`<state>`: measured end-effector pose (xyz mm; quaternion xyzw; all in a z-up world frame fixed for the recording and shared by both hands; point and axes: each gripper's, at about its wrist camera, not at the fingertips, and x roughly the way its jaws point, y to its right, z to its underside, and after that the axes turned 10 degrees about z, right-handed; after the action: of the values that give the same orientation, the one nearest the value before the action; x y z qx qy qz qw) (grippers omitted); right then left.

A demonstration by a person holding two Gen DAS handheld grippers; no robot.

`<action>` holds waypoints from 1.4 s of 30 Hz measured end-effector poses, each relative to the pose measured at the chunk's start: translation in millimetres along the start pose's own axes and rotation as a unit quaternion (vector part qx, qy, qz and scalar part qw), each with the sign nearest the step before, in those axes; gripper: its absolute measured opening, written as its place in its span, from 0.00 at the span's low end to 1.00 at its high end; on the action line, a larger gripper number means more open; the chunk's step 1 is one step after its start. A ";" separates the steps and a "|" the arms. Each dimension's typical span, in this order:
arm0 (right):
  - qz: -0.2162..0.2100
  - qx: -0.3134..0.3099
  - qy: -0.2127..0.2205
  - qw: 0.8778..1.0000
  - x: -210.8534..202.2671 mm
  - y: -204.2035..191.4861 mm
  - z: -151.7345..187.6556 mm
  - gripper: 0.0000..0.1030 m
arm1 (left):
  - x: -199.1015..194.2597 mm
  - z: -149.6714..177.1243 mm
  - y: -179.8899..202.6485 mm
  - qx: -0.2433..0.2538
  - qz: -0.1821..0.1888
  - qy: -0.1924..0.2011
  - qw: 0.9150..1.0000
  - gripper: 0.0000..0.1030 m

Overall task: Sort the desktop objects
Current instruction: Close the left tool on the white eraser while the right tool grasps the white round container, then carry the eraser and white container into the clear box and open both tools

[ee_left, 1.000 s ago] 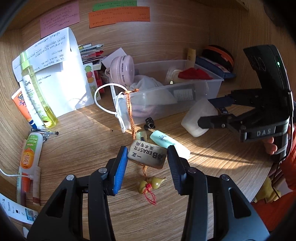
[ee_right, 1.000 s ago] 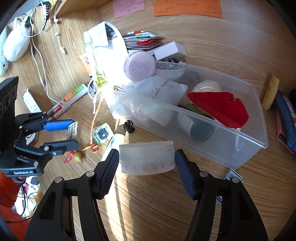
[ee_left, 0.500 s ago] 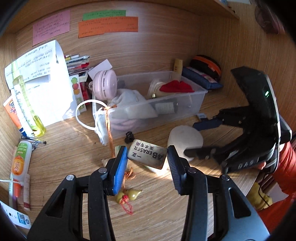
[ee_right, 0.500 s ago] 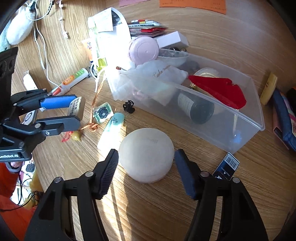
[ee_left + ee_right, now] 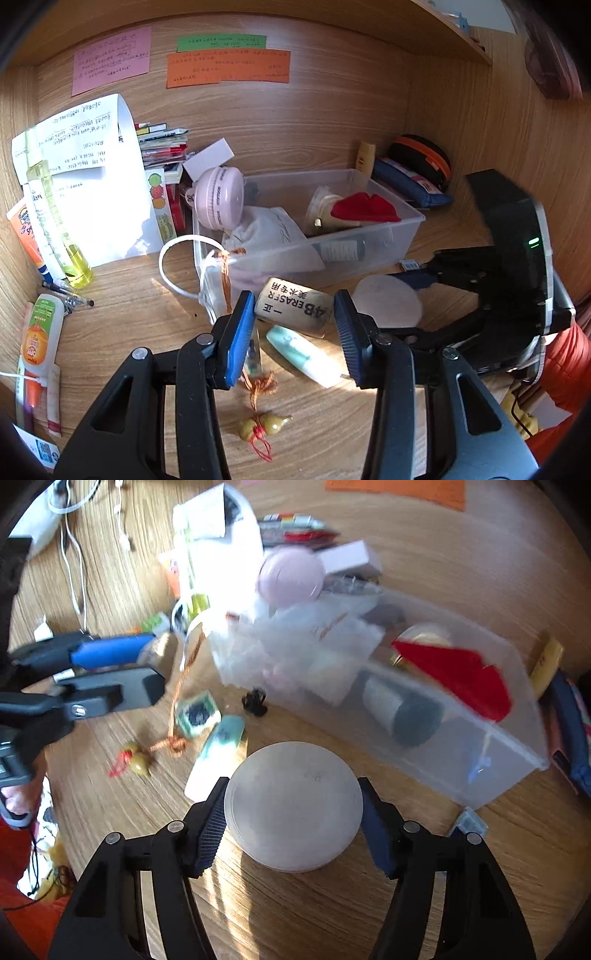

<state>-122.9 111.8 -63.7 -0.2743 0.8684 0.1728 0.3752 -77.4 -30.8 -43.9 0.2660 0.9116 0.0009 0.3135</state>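
Note:
My left gripper (image 5: 293, 319) is shut on a 4B eraser (image 5: 293, 307) and holds it above the desk, just in front of the clear plastic bin (image 5: 406, 225). My right gripper (image 5: 291, 812) is shut on a round white jar (image 5: 293, 805), flat face toward the camera, low over the desk in front of the bin (image 5: 509, 738). The jar (image 5: 388, 306) and right gripper (image 5: 439, 295) show at right in the left wrist view. The left gripper (image 5: 122, 668) shows at left in the right wrist view. The bin holds a pink round case (image 5: 219, 197), a white pouch, a red cloth (image 5: 364, 208) and a dark bottle (image 5: 402, 712).
On the desk lie a teal tube (image 5: 303, 349), a gourd charm on orange cord (image 5: 264, 426), a small square tag (image 5: 195, 714) and a black clip (image 5: 255, 701). Bottles, tubes and papers stand at left (image 5: 48, 206). Pouches sit behind the bin at right (image 5: 417, 177).
The left gripper carried the eraser forward to the bin's front edge. The right gripper turned the jar from side-on to face-on and moved it closer to the bin.

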 end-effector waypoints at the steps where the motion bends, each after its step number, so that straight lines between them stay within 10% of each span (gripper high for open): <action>1: -0.002 0.006 0.009 1.000 -6.5 4.4 -2.0 0.61 | 0.9 -2.4 -1.1 -0.001 0.000 0.002 1.000 0.42; 17: 0.029 0.111 0.092 0.989 -59.9 84.0 -37.2 0.61 | 32.3 -52.4 0.2 -0.002 0.018 0.011 1.000 0.42; 42: 0.033 0.132 0.077 0.988 -13.7 105.8 -57.5 0.61 | 107.2 -66.4 -9.2 -0.026 0.050 -0.059 0.997 0.42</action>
<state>-211.3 171.1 -5.6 -0.2066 0.9185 0.0474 0.3338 -190.8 24.4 -53.4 0.3027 0.8768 0.0245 0.3727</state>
